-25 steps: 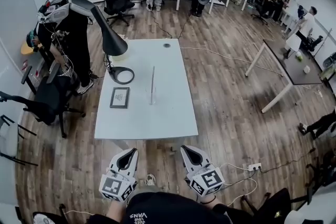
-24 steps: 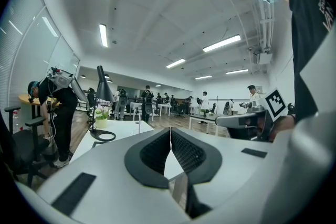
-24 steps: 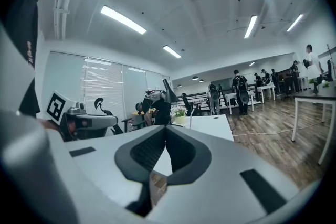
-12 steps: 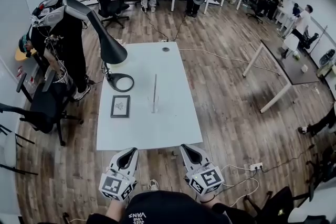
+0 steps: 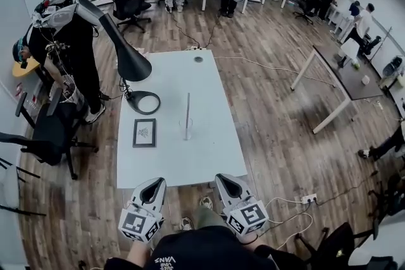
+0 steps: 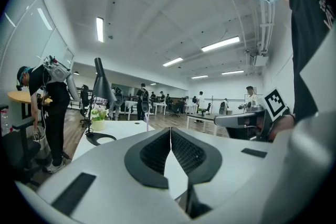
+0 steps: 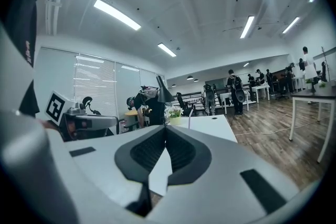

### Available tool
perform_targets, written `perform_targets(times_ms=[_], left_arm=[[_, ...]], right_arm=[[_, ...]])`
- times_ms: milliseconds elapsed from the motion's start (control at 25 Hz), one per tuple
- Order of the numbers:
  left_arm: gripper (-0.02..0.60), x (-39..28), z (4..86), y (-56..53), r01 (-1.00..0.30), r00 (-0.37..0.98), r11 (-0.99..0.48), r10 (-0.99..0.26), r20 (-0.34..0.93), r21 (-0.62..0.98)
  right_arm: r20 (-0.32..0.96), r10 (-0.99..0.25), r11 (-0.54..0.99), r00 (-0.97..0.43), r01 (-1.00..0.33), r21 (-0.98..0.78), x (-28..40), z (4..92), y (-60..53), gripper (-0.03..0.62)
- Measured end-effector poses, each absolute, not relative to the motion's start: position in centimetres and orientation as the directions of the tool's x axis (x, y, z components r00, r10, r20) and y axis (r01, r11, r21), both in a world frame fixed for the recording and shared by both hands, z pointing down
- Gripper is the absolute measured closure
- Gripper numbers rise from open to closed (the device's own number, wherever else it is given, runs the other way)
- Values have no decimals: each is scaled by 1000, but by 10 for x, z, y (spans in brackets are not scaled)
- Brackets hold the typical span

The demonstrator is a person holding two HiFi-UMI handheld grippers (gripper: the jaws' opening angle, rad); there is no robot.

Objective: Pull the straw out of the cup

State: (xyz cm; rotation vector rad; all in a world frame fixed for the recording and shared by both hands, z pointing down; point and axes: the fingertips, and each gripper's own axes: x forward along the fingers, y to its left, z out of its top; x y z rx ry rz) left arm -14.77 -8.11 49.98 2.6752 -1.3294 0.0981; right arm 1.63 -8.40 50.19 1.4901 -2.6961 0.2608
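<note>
Head view: a white table [image 5: 209,155] stands on a wood floor. A clear cup [image 5: 186,130] sits upright near the table's middle, with the straw [image 5: 188,107] standing in it. Left of the cup lies a framed marker card [image 5: 144,133]. Beyond the card rests the ring base of a black desk lamp [image 5: 133,64]. A small dark disc [image 5: 199,59] lies near the far edge.

The left gripper [image 5: 155,188] and right gripper [image 5: 228,185] are held side by side short of the near table edge. Both are over the floor, well apart from the cup, and touch nothing.

Left gripper view: the jaws are clenched tip to tip with nothing between them. The straw [image 6: 146,122] shows just past the tips as a thin upright line; the cup cannot be made out. This view shows a small potted plant [image 6: 98,123] by the lamp, which the lamp shade hides from the head view.

Right gripper view: the jaws are likewise pressed together and empty. The straw [image 7: 192,112] stands right of the plant.

A person [image 5: 66,47] wearing a backpack rig bends beside the table's left side.
</note>
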Motion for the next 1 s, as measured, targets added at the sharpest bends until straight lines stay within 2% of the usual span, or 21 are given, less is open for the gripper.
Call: perform_targets(times_ms=[1000], left_arm=[[570, -120, 499, -202, -825, 565, -557, -814, 137, 97]], right_arm=[[118, -776, 607, -620, -784, -126, 25, 499, -220, 576]])
